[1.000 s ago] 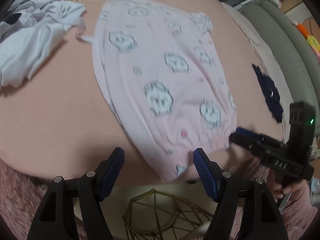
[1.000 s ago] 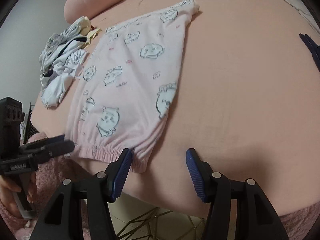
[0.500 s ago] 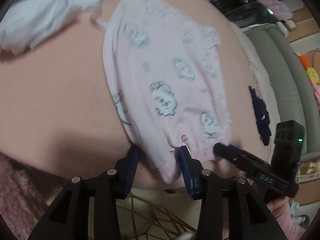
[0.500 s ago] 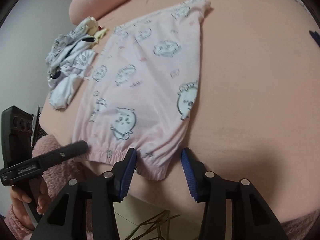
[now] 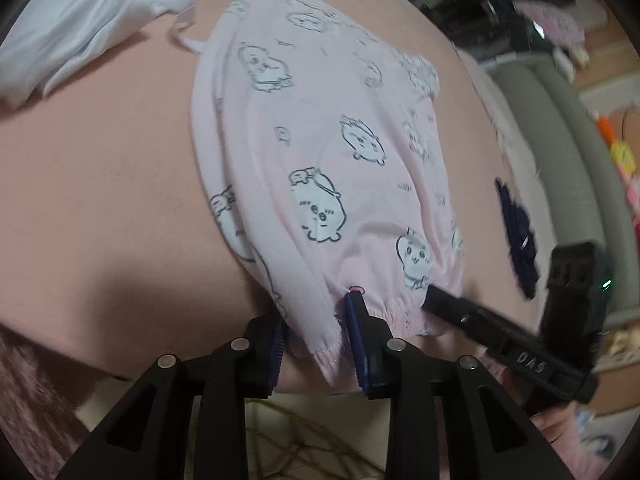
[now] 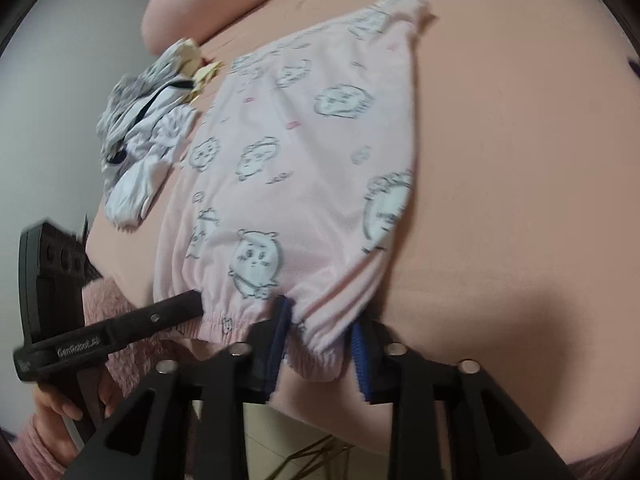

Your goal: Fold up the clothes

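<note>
Nearest the cameras, both tools were at the elastic waistband of the pink printed garment (image 5: 320,152), at the near edge of the peach bed (image 5: 100,184). The left gripper (image 5: 316,330) had its jaws narrow and closing, with the waistband's left corner bunched between the blue pads. The right gripper (image 6: 318,342) was likewise narrow and closing, the right corner gathered between its pads. Whether either pad pair already pressed firmly was hard to tell, though the cloth looked pinched in both.

From those 2 grip points the garment lay flat and ran straight away from the tools, its long axis pointing toward the far hem. Each hand was nearest its own corner, so the fold would probably carry the waistband forward over the body.

Farther off, a crumpled white and grey clothes pile (image 6: 140,140) sat beside the garment's far left side, and a dark navy item (image 5: 516,236) lay apart to the right.
</note>
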